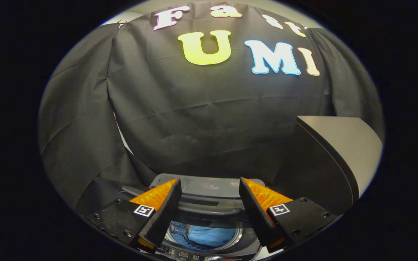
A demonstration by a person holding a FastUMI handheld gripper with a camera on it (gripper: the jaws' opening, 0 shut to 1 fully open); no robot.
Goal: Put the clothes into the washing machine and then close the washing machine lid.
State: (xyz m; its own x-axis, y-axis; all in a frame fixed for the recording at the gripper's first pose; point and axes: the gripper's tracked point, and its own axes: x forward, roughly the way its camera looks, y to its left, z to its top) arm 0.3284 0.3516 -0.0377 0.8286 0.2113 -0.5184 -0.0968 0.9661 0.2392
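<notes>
A top-loading washing machine [209, 188] stands below and just ahead of my fingers, its lid folded up at the back. Through its round opening a blue garment [209, 237] lies inside the drum. My gripper [209, 190] hangs above the opening with its fingers wide apart and nothing between them. The left finger [160, 210] and right finger [263, 208] frame the machine's rear panel and the drum mouth.
A grey tabletop [339, 141] with a dark edge stands to the right of the machine, higher than its top. The black booth cloth [209, 119] hangs close behind the machine and wraps round to the left.
</notes>
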